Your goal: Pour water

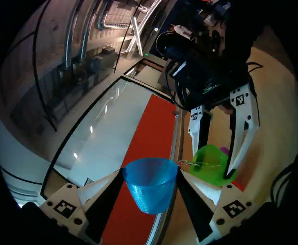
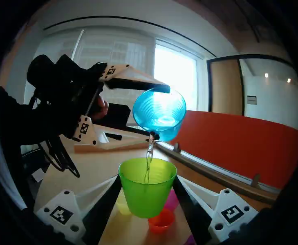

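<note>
At the bottom centre of the left gripper view, the left gripper (image 1: 151,179) is closed on a translucent blue cup (image 1: 151,188), one finger pressing each side of its wall just under the rim. To the right and slightly higher, the right gripper (image 1: 214,161) comes down from the upper right and clamps a bright green cup (image 1: 208,163) between its two white fingers. A thin stream of water (image 1: 193,164) crosses from the blue rim to the green cup. A red panel (image 1: 153,126) runs behind, from centre to bottom. At the bottom centre of the right gripper view, the green cup sits upright between that gripper's own fingers, above a wooden tabletop (image 2: 104,163). The blue cup hangs above it at centre, tipped on its side, with water falling from its lower lip straight into the green cup. Small orange (image 2: 161,220), yellow (image 2: 122,204) and pink (image 2: 171,200) cups stand on the tabletop beneath. Both held cups look like thin, smooth, light plastic, likely to flex or slip under a hard squeeze. Gripping the mid-wall from opposite sides seems soundest, and the green cup will probably grow heavier as it fills.
</note>
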The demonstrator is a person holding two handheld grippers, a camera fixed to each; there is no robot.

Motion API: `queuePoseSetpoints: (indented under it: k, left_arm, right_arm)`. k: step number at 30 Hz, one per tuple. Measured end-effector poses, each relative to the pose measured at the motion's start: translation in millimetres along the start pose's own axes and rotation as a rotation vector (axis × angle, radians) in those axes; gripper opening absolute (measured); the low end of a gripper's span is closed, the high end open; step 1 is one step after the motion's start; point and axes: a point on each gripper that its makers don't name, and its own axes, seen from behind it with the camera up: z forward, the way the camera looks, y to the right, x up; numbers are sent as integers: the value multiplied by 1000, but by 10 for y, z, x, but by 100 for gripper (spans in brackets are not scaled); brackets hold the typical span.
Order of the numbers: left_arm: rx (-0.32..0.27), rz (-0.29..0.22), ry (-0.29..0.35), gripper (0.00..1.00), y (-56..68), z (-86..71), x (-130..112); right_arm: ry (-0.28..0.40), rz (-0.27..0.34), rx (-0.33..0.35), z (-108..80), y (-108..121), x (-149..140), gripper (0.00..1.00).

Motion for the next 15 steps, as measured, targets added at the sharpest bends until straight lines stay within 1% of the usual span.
queuePoseSetpoints:
  k: [6, 15]
  left_arm:
    - [-2, -3, 2, 89, 2, -6, 13]
    - [-3, 23, 0, 89, 7, -16, 7]
  right_arm:
    - [1, 0, 1, 1, -3, 9, 90]
    - [-1, 1, 0, -7, 10, 1, 90]
